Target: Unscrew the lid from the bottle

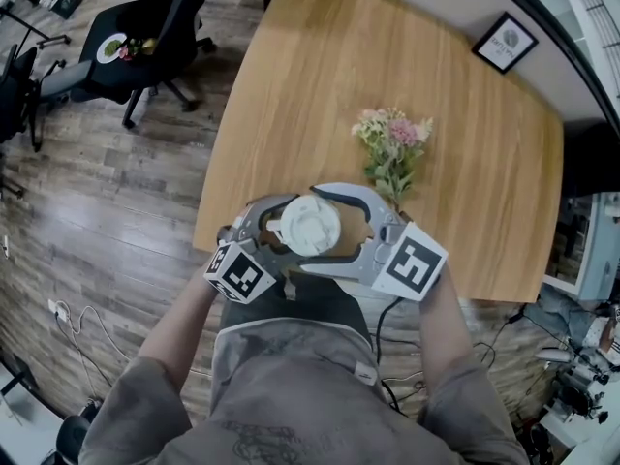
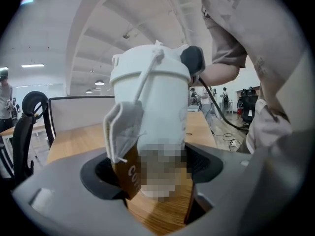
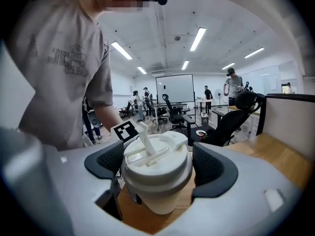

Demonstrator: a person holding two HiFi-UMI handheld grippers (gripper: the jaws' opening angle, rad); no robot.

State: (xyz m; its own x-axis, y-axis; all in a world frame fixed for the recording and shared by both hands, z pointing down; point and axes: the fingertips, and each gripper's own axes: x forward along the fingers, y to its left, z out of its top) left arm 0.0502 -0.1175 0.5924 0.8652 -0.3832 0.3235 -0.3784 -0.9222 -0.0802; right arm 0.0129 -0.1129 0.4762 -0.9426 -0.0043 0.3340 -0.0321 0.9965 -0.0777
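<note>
bottle stands upright, lid facing up (long axis vertical).

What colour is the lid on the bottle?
White. The lid on the bottle shows best in the right gripper view.

Left gripper: jaws clamped on the bottle. Right gripper: jaws closed around the lid. Forearms converge.
</note>
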